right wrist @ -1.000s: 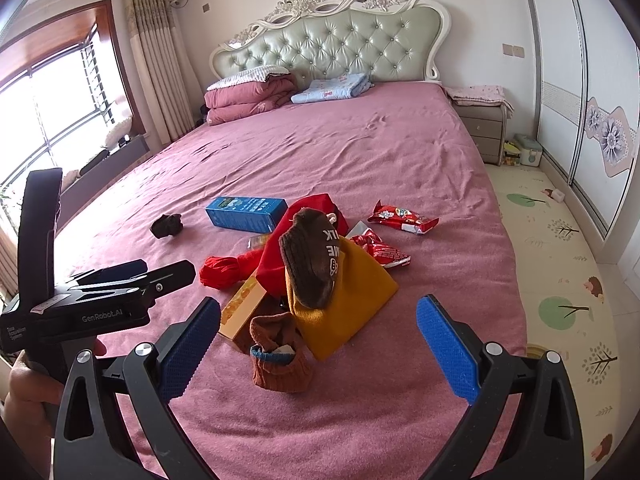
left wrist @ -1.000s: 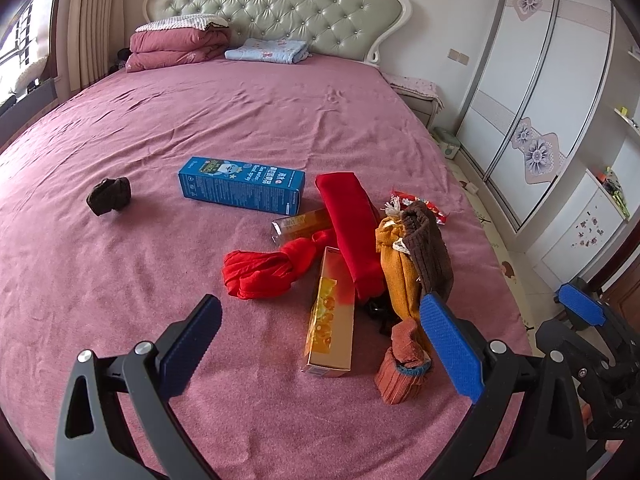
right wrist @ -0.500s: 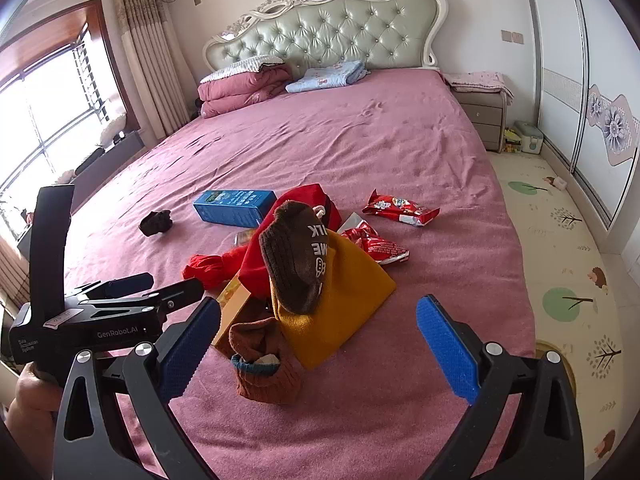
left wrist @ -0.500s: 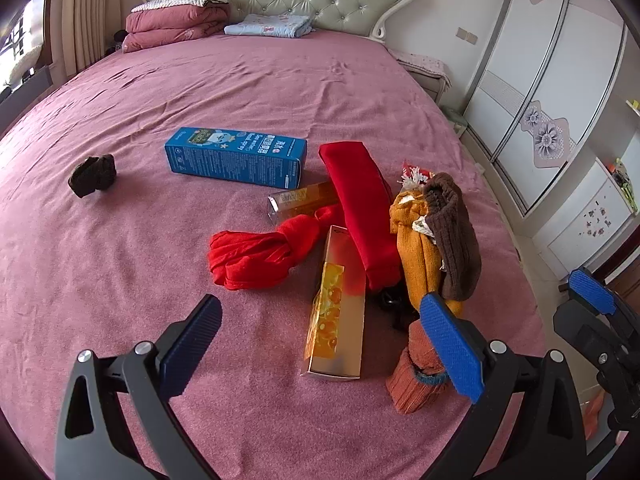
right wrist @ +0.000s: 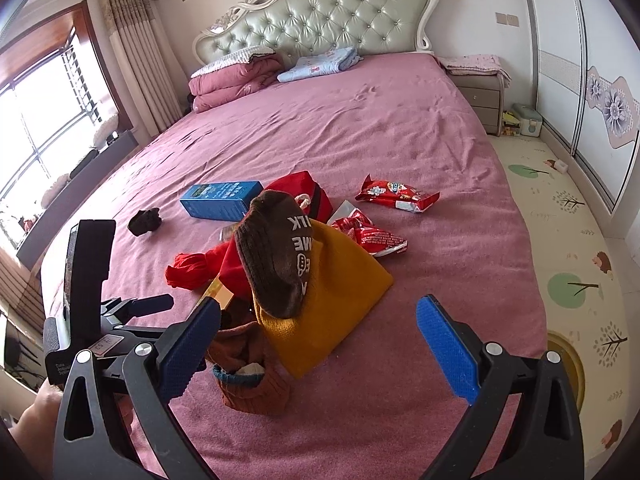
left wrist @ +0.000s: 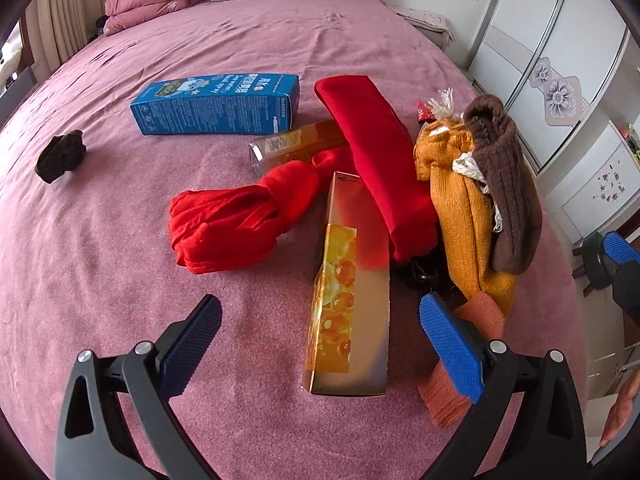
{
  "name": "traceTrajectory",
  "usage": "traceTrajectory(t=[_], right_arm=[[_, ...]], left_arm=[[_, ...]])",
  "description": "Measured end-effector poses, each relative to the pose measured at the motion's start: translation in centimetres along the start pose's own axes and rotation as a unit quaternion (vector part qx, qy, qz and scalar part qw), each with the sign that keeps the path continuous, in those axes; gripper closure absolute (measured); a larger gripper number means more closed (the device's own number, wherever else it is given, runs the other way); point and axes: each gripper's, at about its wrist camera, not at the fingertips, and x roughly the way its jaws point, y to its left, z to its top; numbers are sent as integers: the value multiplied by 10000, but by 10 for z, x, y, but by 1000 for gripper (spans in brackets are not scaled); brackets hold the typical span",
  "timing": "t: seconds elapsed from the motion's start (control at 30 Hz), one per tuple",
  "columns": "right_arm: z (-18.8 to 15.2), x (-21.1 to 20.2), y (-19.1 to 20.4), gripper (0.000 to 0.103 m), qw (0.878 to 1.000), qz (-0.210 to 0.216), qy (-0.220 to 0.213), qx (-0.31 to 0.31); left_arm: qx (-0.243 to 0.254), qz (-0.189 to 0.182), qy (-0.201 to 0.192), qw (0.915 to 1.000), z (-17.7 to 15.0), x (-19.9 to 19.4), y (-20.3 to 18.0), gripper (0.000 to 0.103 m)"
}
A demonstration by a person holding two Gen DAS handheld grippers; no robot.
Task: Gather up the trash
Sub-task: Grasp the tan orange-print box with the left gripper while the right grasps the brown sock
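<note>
A: What is seen of the room?

B: A wide bed under a mauve-pink cover (right wrist: pixel 360 128) is shown, with a tufted pale-green headboard (right wrist: pixel 320 20) and a white sliding wardrobe (left wrist: pixel 540 60).

A: And the trash?

B: A long gold carton (left wrist: pixel 352 292) lies near the bed's foot edge; a blue rectangular carton (left wrist: pixel 216 104) and red foil wrappers (right wrist: pixel 396 194) lie further in.

A: What has changed?

B: The left gripper (left wrist: pixel 320 328) has been lowered closer over the gold carton. Both it and the right gripper (right wrist: pixel 318 340) are spread wide, with nothing held.

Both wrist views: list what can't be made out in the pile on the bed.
- Clear amber package: far end under the red cloth, left wrist view.
- Black item: buried under the yellow knit, unidentifiable.
- Gold box: mostly behind the right hand-held gripper, right wrist view.
</note>
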Motion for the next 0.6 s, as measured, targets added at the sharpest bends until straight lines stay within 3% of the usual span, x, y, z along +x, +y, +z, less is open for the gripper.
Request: traceTrajectory(t=[0.23, 0.37, 0.43, 0.47, 0.6], right_arm=[[3, 8, 3, 9, 9999, 42, 74, -79], [6, 14, 10, 12, 9996, 103, 129, -214], [8, 20, 13, 17, 9993, 190, 205, -257], [9, 23, 15, 21, 9991, 231, 242, -270], [14, 36, 19, 28, 9987, 261, 359, -248]], left_arm=[[-95, -255, 300, 9992, 0, 22, 6, 9], [31, -180, 341, 9993, 0, 25, 9, 25], [92, -116, 310, 9994, 1, 24, 11, 39], [92, -88, 301, 9995, 1, 23, 14, 54], [-76, -364, 229, 9990, 4, 20, 27, 61]])
